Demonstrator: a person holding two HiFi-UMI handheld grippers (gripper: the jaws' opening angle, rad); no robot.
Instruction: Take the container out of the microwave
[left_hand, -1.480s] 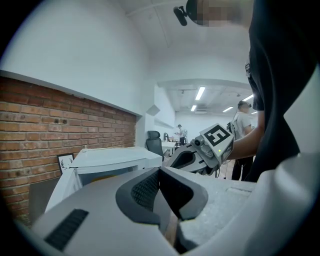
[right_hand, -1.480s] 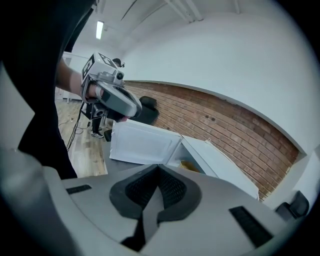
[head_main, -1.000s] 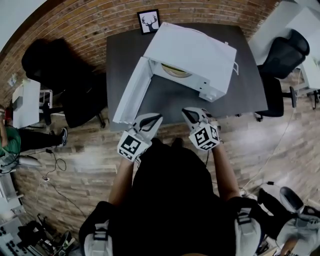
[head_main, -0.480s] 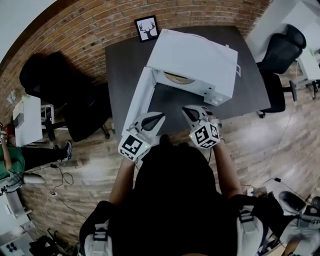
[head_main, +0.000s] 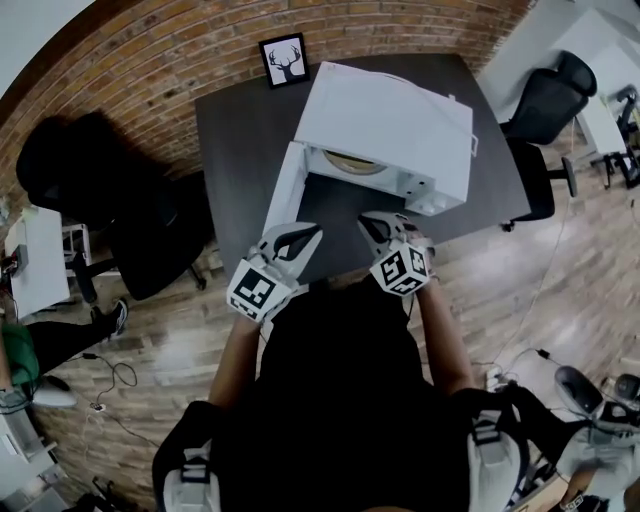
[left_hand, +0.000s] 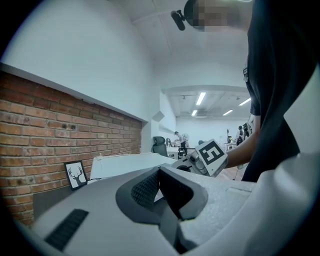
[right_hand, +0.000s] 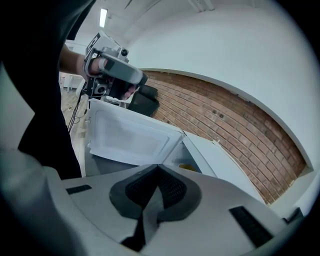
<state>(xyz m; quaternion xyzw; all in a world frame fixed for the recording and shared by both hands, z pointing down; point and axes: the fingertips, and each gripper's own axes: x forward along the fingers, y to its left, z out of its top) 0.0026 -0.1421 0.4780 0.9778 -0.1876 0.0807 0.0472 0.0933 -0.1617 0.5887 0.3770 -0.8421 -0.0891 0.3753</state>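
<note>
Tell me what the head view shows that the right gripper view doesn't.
Only the head view: the framed deer picture, the black office chair and the wooden floor. Only the right gripper view: the right tool up close, its jaws together with nothing between them. Both: the white microwave with its door open, the brick wall and the left tool.

The microwave (head_main: 390, 115) is showing a smooth white casing; the counter (head_main: 235, 150) beneath is looking dark and matt. The brick wall (head_main: 150, 50) at top left is looking rough. The left claw (head_main: 308, 233) and right claw (head_main: 368, 222) are showing matt white plastic with ribbed black pads (left_hand: 145, 189).
</note>
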